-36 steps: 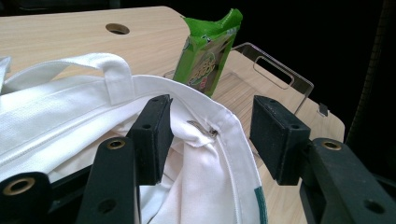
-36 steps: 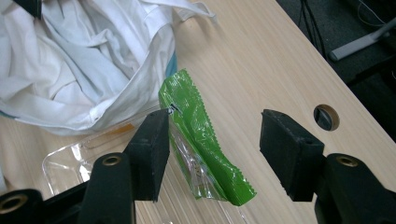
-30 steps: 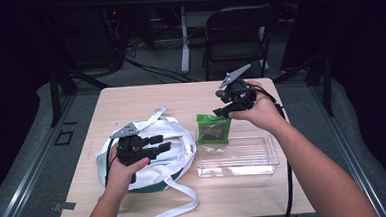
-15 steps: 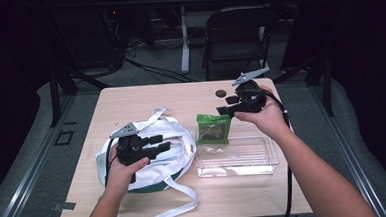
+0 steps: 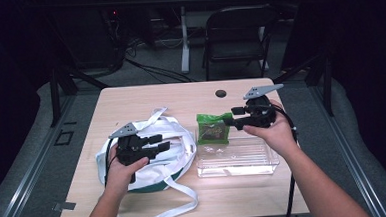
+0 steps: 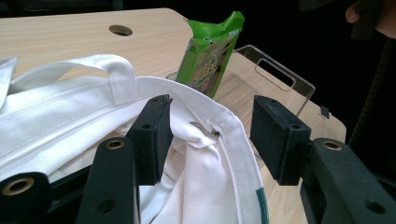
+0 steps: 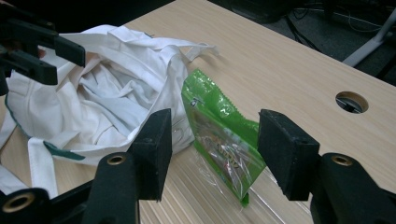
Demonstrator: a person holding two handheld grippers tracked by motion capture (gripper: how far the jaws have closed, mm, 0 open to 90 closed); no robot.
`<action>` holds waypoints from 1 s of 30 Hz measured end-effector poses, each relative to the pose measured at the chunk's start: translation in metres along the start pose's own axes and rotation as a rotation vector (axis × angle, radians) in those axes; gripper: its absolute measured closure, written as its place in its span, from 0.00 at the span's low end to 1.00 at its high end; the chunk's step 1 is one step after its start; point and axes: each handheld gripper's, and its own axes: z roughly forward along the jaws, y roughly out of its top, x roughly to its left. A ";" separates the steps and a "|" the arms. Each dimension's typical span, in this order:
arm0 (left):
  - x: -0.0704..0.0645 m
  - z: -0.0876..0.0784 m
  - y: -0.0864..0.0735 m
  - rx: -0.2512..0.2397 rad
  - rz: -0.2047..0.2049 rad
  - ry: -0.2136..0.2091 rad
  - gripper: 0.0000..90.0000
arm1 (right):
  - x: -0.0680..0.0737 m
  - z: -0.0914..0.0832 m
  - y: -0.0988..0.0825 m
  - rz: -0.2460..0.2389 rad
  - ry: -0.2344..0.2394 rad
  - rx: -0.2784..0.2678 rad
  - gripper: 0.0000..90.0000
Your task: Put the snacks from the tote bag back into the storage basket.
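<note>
Two grippers, jaws parted: left gripper (image 5: pixel 158 143) astride white bag (image 6: pixel 196 182) rim, right gripper (image 7: pixel 212 149) around green packet (image 7: pixel 219 135), ungripped.

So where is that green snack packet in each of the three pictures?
High view: green packet at table centre, on the clear tray's far left end.
Left gripper view: packet top centre, upright behind the white bag's rim.
Right gripper view: packet centre, between the tongs.
Shared landmark: white bag.

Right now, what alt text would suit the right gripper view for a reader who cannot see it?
The right gripper, jaws open, points at a green plastic snack packet standing between them but untouched, at the end of a clear plastic tray. A crumpled white cloth bag lies beyond on the light wooden table.
</note>
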 end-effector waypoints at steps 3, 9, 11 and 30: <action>0.000 0.000 0.000 0.002 0.000 0.000 0.53 | 0.004 -0.003 -0.005 -0.012 0.009 -0.004 0.50; 0.000 0.001 -0.001 0.001 -0.004 0.001 0.53 | 0.013 -0.008 -0.016 -0.035 0.032 -0.017 0.50; 0.000 0.002 -0.001 0.003 -0.001 0.000 0.53 | 0.017 -0.009 -0.018 -0.046 0.030 -0.018 0.50; 0.001 0.004 -0.002 0.011 -0.008 0.001 0.53 | 0.045 -0.008 -0.050 -0.067 0.074 -0.078 0.49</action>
